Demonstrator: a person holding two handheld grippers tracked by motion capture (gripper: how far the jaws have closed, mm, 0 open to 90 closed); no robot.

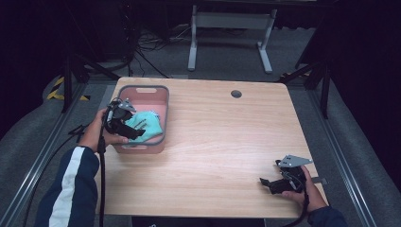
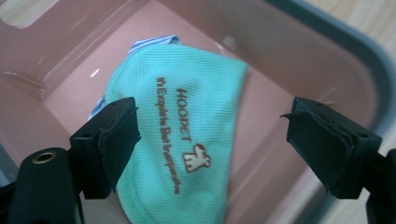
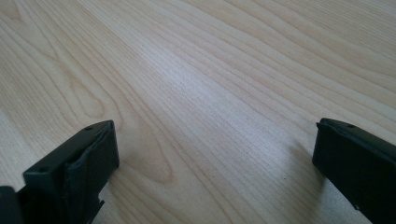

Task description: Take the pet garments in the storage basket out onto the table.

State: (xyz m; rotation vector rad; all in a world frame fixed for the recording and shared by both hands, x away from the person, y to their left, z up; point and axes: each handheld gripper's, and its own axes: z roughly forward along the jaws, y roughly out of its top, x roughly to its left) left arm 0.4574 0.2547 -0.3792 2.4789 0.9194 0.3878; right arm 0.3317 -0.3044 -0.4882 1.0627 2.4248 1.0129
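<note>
Mint-green cloth [image 2: 180, 140], brown lettering across it, lay on the floor of the pink bin [image 1: 161, 101], with a bit of blue-striped fabric [image 2: 154, 43] peeking out from under its far edge. The bin sat at the left side of the wooden table [image 1: 227, 142], close to the far edge. And there were the left tongs [image 1: 135, 133], reaching over the bin's near-left rim and hanging above the cloth, jaws wide apart, the cloth below the gap and neither pad [image 2: 116, 135] touching it. In the left gripper view the cloth sat between the two black jaws, nearer the left one, with the bin's grey rim [image 2: 355, 46] curving behind. Over at the near-right corner of the table, well apart from the bin, the right tongs [image 1: 265, 182] lay low on the bare wood in the person's hand, pointing left, jaws spread wide and gripping nothing, just wood grain between them in the right gripper view.
</note>
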